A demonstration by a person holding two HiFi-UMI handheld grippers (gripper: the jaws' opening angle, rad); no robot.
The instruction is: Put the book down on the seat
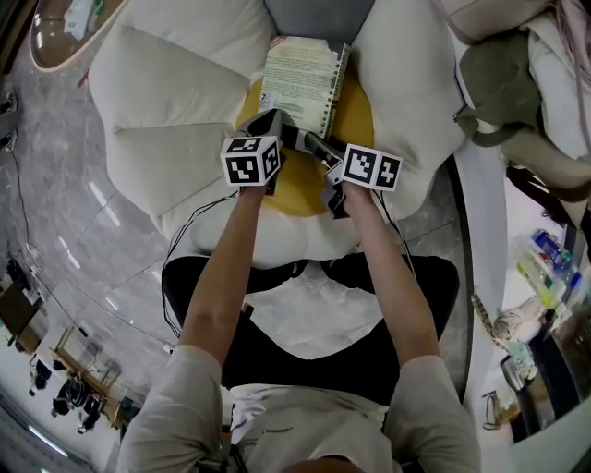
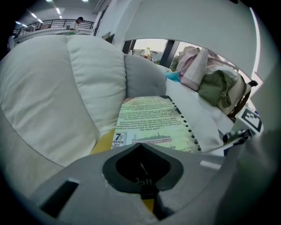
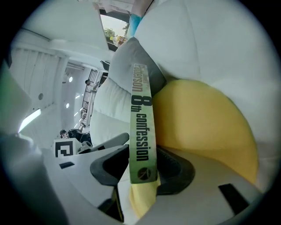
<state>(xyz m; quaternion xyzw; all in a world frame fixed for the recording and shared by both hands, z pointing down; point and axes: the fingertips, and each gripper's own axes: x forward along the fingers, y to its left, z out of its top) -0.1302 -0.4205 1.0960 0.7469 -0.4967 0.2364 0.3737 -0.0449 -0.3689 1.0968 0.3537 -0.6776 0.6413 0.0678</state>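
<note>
1 book [image 1: 297, 78]: back cover up, over the rear half of the yellow seat cushion [image 1: 297, 187] of the white armchair [image 1: 171, 83]. Its far edge reaches the grey back cushion [image 1: 314, 17], and its near edge sits in both your claws.

Your left gripper [image 2: 141, 166]: clenched on the near edge of the book, at the cover's left corner.

Your right gripper [image 3: 139, 169]: grasping the book, with the green spine upright between its 2 dark pads, at the near right corner.
</note>
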